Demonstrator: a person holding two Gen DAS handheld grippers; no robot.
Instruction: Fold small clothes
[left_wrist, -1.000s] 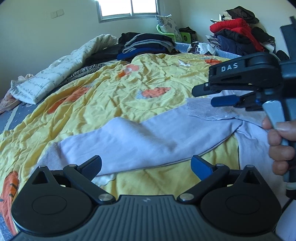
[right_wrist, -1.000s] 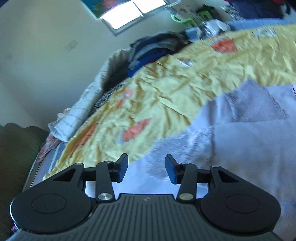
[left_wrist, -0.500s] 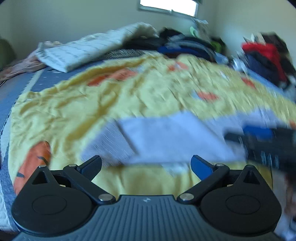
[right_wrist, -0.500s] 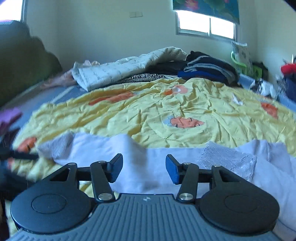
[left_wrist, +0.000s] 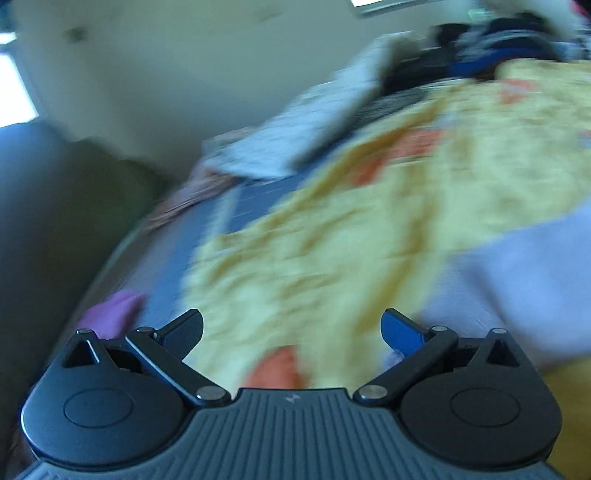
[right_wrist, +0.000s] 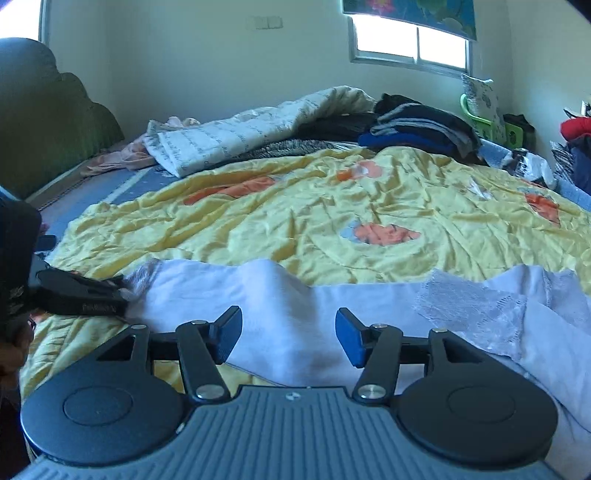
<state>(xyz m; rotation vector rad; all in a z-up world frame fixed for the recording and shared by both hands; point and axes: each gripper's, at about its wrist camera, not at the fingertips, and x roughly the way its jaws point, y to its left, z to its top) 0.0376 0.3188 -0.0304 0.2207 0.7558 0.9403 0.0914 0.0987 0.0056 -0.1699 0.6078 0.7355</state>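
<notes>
Claw on the right (right_wrist: 288, 338) is opening, empty, over the white garment (right_wrist: 295, 306); left claw (left_wrist: 291, 332) wide, empty, near the bed's (right_wrist: 332, 206) edge, likely seeking a corner.

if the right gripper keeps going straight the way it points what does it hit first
Most likely the white garment spread on the yellow quilt; the opening right gripper has nothing between its pads, though depth is unclear.

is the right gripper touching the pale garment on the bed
Apart. In the right wrist view the right gripper has its fingers spread and opening, with the pale garment lying flat beyond and between them, pressed by neither finger.
</notes>
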